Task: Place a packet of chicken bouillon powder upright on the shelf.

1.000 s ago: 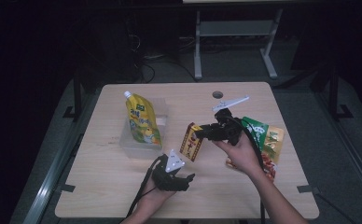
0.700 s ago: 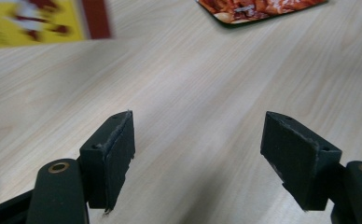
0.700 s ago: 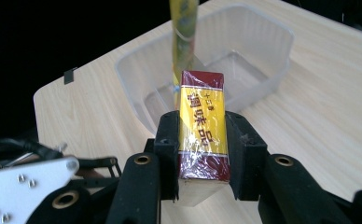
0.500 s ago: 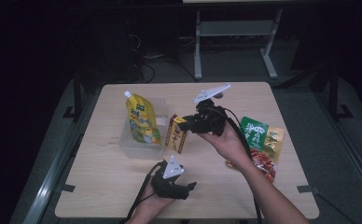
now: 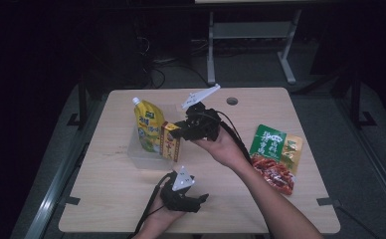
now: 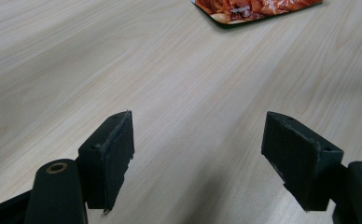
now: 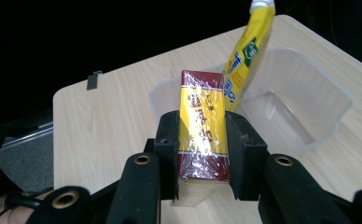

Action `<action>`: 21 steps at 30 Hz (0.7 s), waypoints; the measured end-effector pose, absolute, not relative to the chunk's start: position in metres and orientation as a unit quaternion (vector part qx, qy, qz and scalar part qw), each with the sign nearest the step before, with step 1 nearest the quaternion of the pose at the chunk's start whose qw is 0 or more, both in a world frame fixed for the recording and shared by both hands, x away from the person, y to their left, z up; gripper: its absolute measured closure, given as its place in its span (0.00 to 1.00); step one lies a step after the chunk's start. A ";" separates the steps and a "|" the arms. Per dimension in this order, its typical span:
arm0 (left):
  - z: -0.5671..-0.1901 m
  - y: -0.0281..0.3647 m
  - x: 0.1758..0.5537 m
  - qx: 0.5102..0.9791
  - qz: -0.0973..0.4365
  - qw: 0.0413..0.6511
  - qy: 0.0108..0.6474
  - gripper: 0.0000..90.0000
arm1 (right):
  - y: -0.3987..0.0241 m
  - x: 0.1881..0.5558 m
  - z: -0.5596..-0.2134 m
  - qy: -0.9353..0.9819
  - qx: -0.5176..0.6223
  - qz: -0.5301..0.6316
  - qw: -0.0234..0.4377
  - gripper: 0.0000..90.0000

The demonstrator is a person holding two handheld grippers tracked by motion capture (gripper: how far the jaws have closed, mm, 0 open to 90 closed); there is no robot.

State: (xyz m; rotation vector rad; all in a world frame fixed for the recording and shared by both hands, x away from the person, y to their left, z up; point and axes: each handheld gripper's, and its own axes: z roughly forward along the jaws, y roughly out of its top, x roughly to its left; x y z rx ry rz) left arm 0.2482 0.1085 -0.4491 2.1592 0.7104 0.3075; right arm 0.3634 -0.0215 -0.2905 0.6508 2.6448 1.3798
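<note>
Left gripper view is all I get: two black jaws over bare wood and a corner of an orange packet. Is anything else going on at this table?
Observer: Yes. The right gripper is shut on a red and yellow box, clamped by its long sides.
Operator: Where is it taking it?
Observer: I can't say for sure, but the box hangs at the near rim of a clear plastic tub.
Operator: Is the tub empty?
Observer: No, a yellow spouted pouch leans inside it.
Operator: And my orange packet?
Observer: It is a green and orange snack bag lying flat near the table's right edge, apart from the tub.
</note>
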 end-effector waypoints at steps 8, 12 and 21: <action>-0.450 0.108 0.248 0.857 0.124 0.415 0.280 0.27 | -0.003 0.369 -0.287 0.869 0.196 0.452 0.044 0.76; -0.449 0.109 0.247 0.855 0.122 0.417 0.282 0.27 | 0.008 0.373 -0.289 0.873 0.190 0.447 0.045 0.76; -0.448 0.108 0.248 0.858 0.128 0.418 0.270 0.27 | 0.021 0.383 -0.299 0.875 0.191 0.443 0.037 0.76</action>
